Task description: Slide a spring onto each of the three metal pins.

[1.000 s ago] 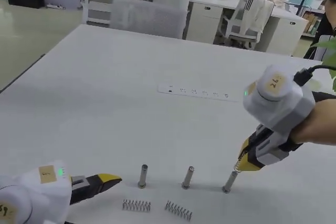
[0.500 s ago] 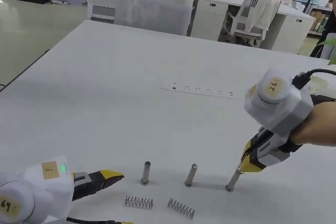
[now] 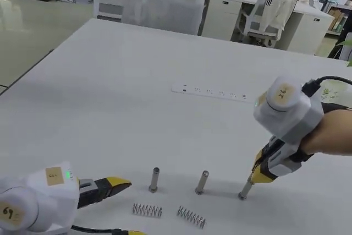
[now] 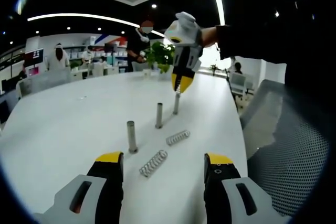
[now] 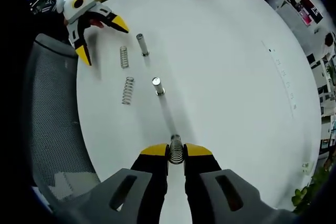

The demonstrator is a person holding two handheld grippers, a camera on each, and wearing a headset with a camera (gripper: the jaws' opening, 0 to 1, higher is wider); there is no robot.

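Observation:
Three upright metal pins stand in a row near the table's front: left pin [image 3: 154,180], middle pin [image 3: 202,182], right pin [image 3: 244,190]. My right gripper [image 3: 258,178] is shut on a small spring [image 5: 177,150] and holds it at the top of the right pin. Two more springs [image 3: 147,209] [image 3: 191,217] lie flat in front of the pins. To the left of the left pin, my left gripper [image 3: 116,184] hovers open with nothing held. From the left gripper view the pins [image 4: 131,136] [image 4: 159,115] recede toward the right gripper [image 4: 181,80], with both springs [image 4: 154,162] [image 4: 177,137] beside them.
A white power strip [image 3: 212,93] lies flat at mid table, well behind the pins. A grey chair [image 3: 159,15] stands at the far edge, another mesh chair [image 5: 52,129] at the near edge. Desks and people fill the room behind.
My right gripper has dropped slightly with the spring, so its tips now cover the top of the right pin. The left gripper has hardly moved; the head camera shifted.

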